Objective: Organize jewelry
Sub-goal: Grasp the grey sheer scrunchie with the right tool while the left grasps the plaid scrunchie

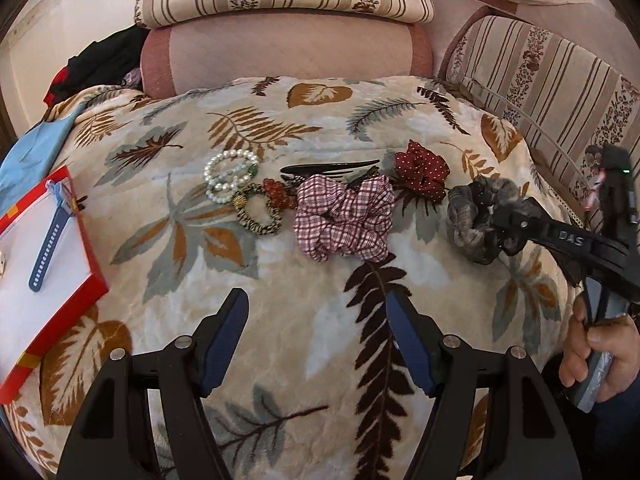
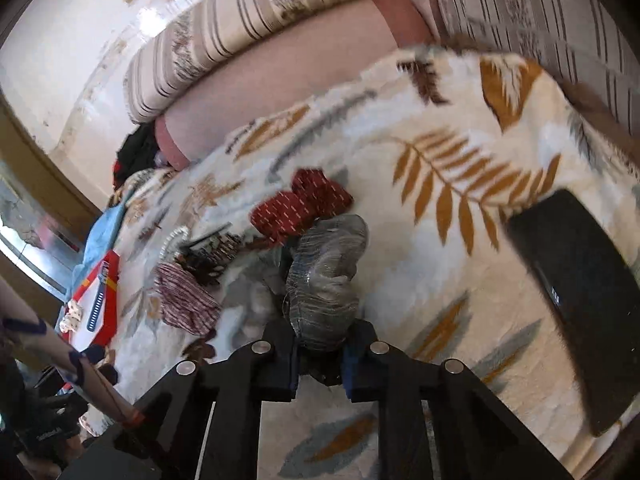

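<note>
Left wrist view shows our left gripper (image 1: pixel 316 336) hanging with its jaws wide and nothing between them, above the leaf-patterned plush blanket (image 1: pixel 304 360). Our right gripper (image 1: pixel 506 226) is clamped on the grey velvet scrunchie (image 1: pixel 472 216) — rightmost in the row, near the dark red dotted scrunchie (image 1: pixel 422 174) and the red-and-white checked scrunchie (image 1: pixel 344 216).

Both views were bright with soft daylight and cast only faint shadows on the blanket (image 1: pixel 320 300). The left wrist picture was sharp almost throughout. The right wrist picture was smeared by motion blur, worst on the scrunchies (image 2: pixel 304 208) and the striped cushions (image 2: pixel 256 12). Glare washed out the pale wall (image 2: pixel 80 40) at upper left. Fisheye bending curved everything toward dark, rounded corners.
</note>
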